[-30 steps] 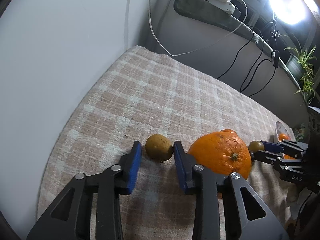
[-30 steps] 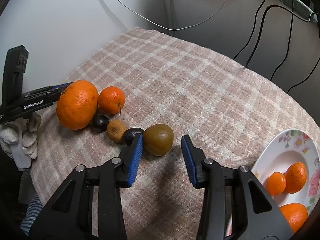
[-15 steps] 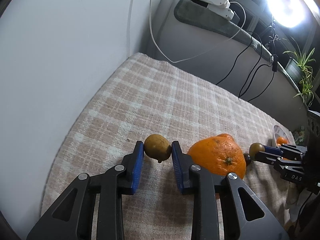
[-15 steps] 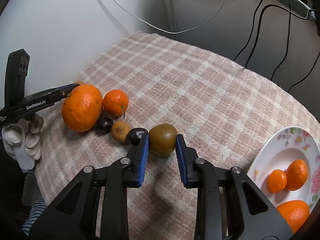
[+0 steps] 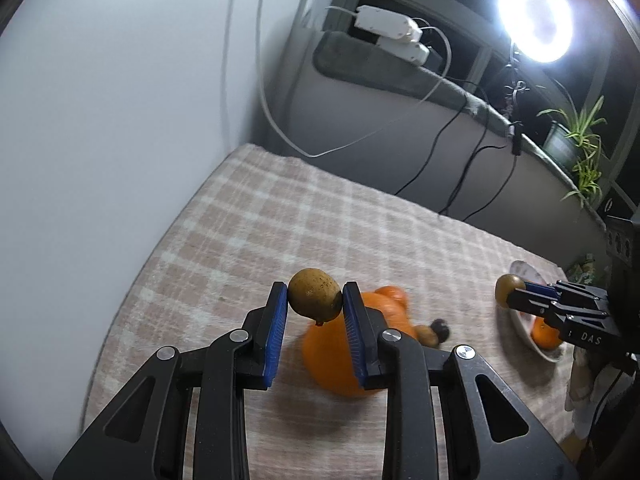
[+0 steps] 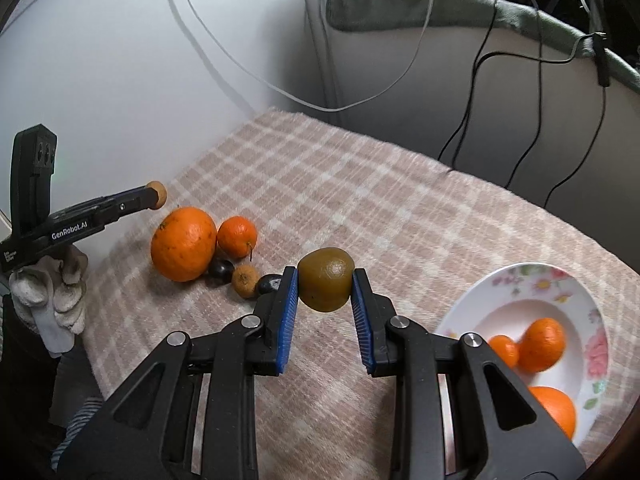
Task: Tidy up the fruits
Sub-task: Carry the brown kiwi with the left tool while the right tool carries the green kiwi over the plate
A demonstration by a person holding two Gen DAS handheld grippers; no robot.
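In the left view, my left gripper [image 5: 315, 309] pinches a small brown fruit [image 5: 315, 295] by its sides, up off the cloth [image 5: 248, 232]. It looks light and firm.

In the right view, my right gripper [image 6: 325, 305] squeezes a kiwi [image 6: 326, 279], lifted near the plate [image 6: 472, 308]. It may be soft, so I hold gently.

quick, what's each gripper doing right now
left gripper: closed on a small brown fruit, off the cloth.
right gripper: closed on a kiwi, off the cloth.
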